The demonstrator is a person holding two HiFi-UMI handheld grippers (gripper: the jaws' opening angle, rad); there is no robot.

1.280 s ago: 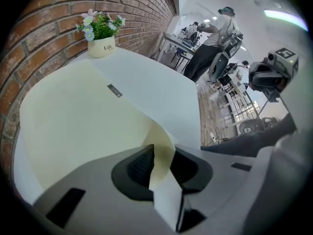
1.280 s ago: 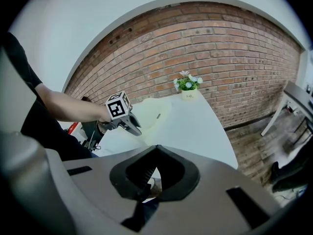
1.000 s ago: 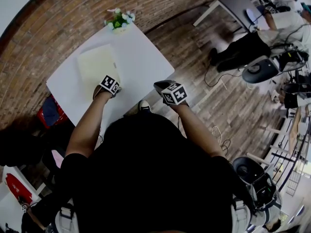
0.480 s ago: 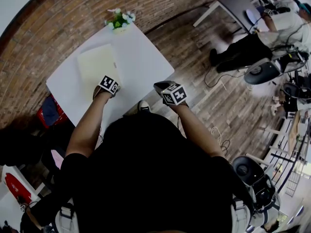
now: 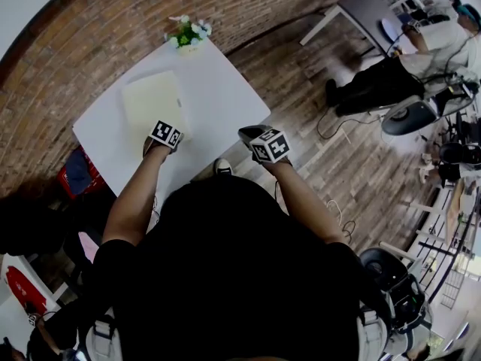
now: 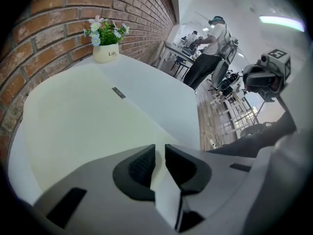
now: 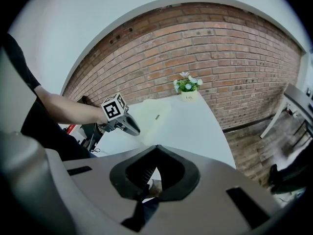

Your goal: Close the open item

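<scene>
Red brick wall runs behind white sq. table; small flower pot at table's far corner, right by wall. Wood-plank floor. Grey desk & office chair well apart, to the right. Ceiling strip light is on.

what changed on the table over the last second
The left tongs are closing at the near edge of the pale flat case; nothing shows gripped between the jaws. The case, the flower pot and the right tongs stayed where they were.
</scene>
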